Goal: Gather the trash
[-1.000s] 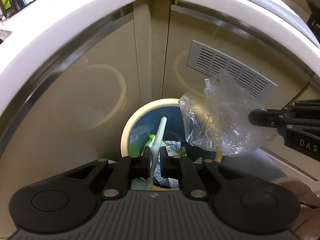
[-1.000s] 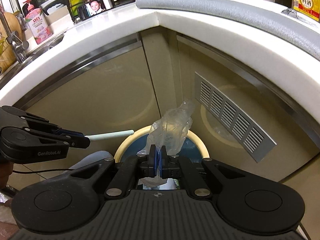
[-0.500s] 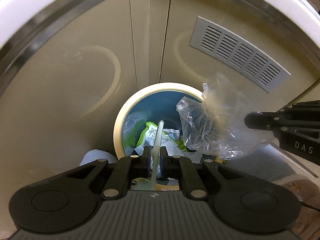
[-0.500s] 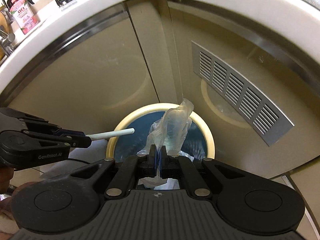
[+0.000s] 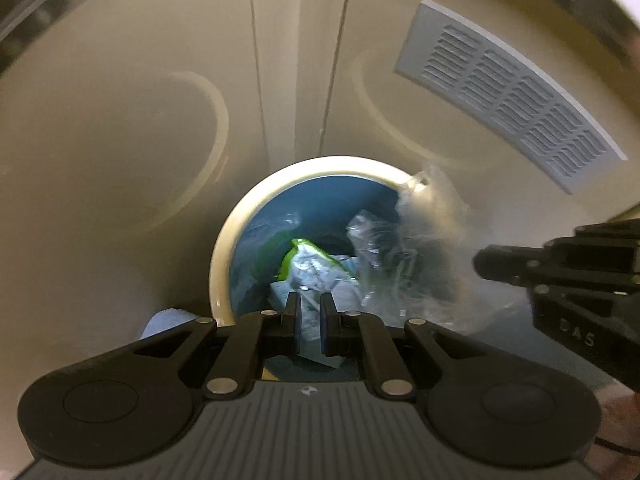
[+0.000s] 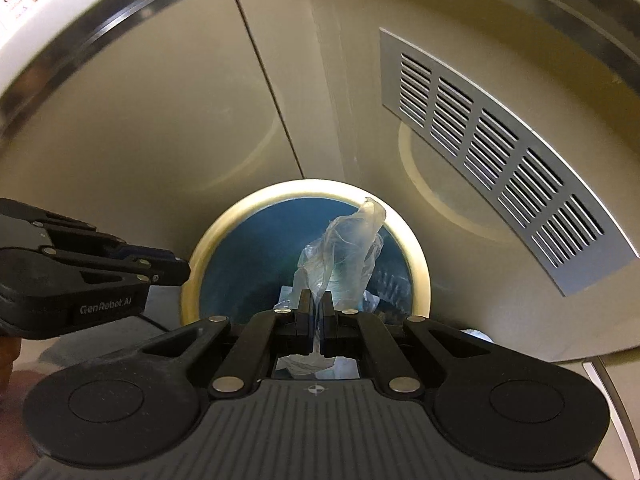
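Crumpled clear plastic bag (image 6: 340, 256) pinched at its lower end in the right tool (image 6: 316, 320), jaws drawn narrow onto the film. Long axis rising up and slightly right from the jaws, loose top flopping over the far side of the round cream-rimmed bin with a blue liner (image 6: 422, 264). Directly above the bin's opening in the right wrist view; in the left wrist view the same bag (image 5: 416, 264) bulging out from the right tool (image 5: 480, 266) across the right part of the rim (image 5: 222, 264). Judged: nothing left but to part the jaws and let the film drop straight down; a light, clingy bag, likely to stick to a pad or drape over the rim instead of falling clean.

Left tool (image 5: 309, 312) just over the near edge of the bin, jaws a narrow gap apart, nothing between them. Right tool plainly the nearer to the bag, being the holder.

Inside the bin: one green-and-silver wrapper (image 5: 304, 264), pale paper scraps and more clear film, too jumbled to count.

Count: one bag in hand, one bin, two tools.

Beyond the bin, beige cabinet doors meeting in a corner (image 6: 280, 120), one grey slotted vent panel (image 6: 500, 152) on the right door, white table edge (image 6: 16, 52) far above.
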`<move>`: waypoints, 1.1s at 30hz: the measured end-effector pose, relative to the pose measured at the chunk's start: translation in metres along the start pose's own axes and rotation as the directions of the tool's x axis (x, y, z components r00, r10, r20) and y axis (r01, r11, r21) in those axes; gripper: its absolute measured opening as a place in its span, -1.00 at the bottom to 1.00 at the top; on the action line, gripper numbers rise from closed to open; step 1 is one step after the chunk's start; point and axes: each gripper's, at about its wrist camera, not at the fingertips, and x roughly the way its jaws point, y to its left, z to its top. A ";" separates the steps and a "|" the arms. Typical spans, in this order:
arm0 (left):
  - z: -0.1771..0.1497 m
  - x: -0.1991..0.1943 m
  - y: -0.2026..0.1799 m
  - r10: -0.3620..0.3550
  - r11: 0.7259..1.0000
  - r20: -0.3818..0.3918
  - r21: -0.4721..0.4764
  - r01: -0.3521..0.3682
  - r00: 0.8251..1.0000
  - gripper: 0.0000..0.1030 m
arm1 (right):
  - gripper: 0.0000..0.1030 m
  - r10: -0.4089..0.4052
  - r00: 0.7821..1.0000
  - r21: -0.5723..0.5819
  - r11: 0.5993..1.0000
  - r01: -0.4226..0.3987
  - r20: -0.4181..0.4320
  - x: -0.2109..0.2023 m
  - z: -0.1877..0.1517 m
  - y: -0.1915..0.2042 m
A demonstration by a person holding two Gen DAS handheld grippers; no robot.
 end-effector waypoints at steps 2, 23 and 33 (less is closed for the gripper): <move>0.003 0.013 0.003 0.018 1.000 -0.026 0.004 -0.018 1.000 -0.81 | -0.94 -0.010 1.000 0.003 1.000 0.010 -0.020 0.010 0.002 -0.001; 0.000 0.016 0.011 0.086 0.996 -0.132 -0.001 -0.087 0.988 0.99 | 0.73 -0.032 0.991 0.129 0.990 0.049 -0.127 0.053 0.002 -0.029; -0.021 -0.029 -0.001 0.123 0.992 -0.081 0.011 -0.123 0.989 0.99 | 1.00 -0.070 0.980 0.026 0.997 0.076 -0.186 0.028 -0.010 -0.006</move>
